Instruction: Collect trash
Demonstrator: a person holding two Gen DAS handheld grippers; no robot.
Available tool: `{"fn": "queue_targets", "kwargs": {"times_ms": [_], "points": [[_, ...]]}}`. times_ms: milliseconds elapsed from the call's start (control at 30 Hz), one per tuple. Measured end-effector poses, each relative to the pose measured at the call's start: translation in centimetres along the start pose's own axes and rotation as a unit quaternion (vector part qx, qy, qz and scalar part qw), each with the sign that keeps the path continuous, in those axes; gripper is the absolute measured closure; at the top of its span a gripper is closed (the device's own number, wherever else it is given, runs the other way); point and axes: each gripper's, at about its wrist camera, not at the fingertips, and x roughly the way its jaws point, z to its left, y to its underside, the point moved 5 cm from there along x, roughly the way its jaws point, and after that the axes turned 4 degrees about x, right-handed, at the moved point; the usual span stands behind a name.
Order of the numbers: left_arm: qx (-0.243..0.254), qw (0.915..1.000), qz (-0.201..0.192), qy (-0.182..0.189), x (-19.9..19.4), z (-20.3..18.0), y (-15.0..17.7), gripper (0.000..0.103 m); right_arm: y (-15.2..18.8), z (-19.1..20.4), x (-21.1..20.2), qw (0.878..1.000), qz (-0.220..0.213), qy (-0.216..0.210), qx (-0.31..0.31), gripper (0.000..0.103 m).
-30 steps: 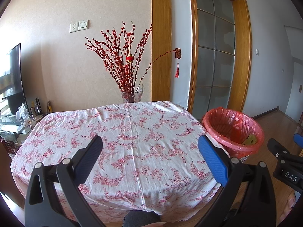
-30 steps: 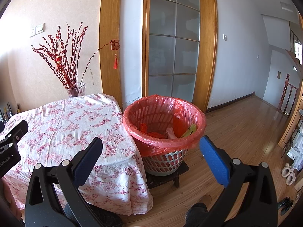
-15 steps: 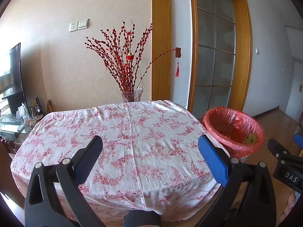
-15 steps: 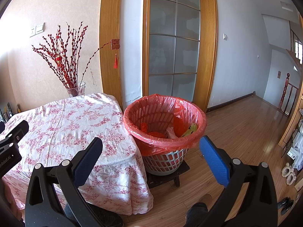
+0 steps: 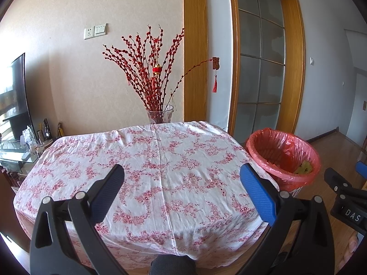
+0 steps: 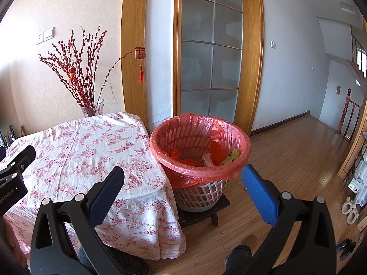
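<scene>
Almost nothing has shifted since a second ago: in the left wrist view we see the table's far edge sit a touch lower, and both tools hang much where they did.

From the left wrist, our left gripper point(image 5: 181, 178) is spread wide and empty above the table point(image 5: 160, 160), whose flowered cloth shows no litter. Right of the table stands the bin point(image 5: 284, 158) with its red liner; the vase point(image 5: 160, 114) of red branches stands behind the table's far edge.

From the right wrist, our right gripper point(image 6: 182, 180) is likewise agape with nothing in it, raised near the bin point(image 6: 199, 146), which stands just beside the table point(image 6: 80, 151) and holds the trash point(image 6: 206, 158): red scraps, white paper, something yellow.

We judge collecting finished or nearly so; next we should scan table and floor for leftovers.
</scene>
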Motion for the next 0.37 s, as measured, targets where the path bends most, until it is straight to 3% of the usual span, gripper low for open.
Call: {"fn": "queue_targets", "kwargs": {"times_ms": [367], "points": [[-0.002, 1.0000, 0.005, 0.005, 0.13, -0.03, 0.01, 0.004, 0.01, 0.01, -0.02, 1.000, 0.000, 0.000, 0.000, 0.002]]}}
